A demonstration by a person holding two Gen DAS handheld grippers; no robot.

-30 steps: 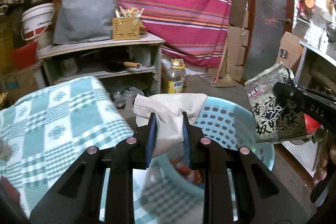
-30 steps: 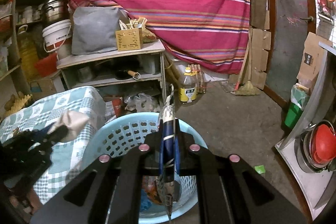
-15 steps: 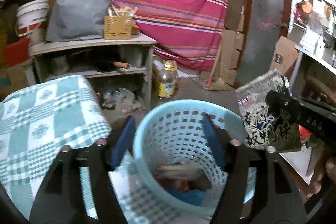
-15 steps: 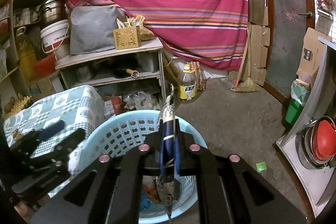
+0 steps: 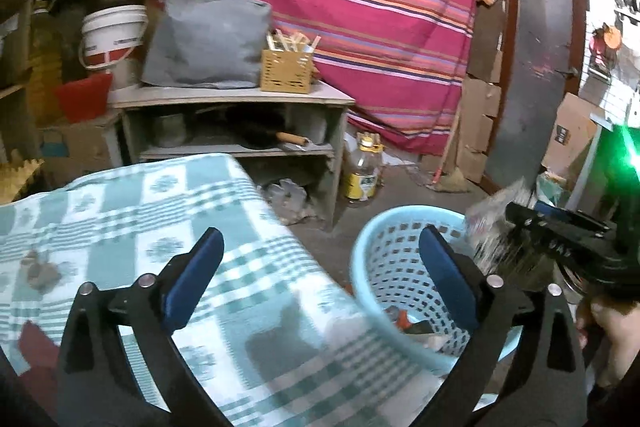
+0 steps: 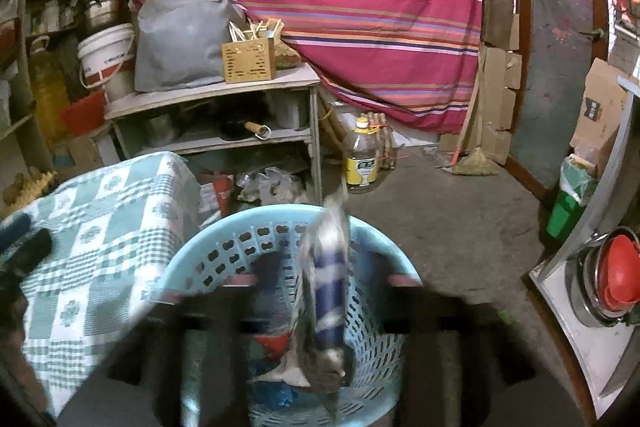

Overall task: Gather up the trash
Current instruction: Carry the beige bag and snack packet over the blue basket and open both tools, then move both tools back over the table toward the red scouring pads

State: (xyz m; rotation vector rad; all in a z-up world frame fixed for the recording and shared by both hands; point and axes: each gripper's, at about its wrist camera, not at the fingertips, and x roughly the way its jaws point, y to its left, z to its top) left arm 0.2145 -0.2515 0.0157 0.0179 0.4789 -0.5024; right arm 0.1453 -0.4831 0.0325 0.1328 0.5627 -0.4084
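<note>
Trash here means the printed snack wrapper, which hangs edge-on above the blue perforated basket, its lower end already below the rim and over the scraps lying inside. The right claw appears in the left wrist view just beside the basket's far rim with the wrapper at its tips, but both views are smeared by motion there, so whether that claw is clamped on the wrapper or has let it go cannot be told. The left claw stands wide open with nothing between its blue pads, one pad over the checked cloth of the table and the other over the basket's near rim.

To finish this step well, the wrapper should be released only while its whole length is inside the basket's rim (a flat foil pack tends to sail sideways if dropped from high up), so the right claw would do best to stay centred over the opening and part its fingers fully. The left claw is better kept on the table side of the basket, away from the falling pack. A few small brown bits lie on the cloth, well away from the basket; they look like the likely next pick for the free claw
</note>
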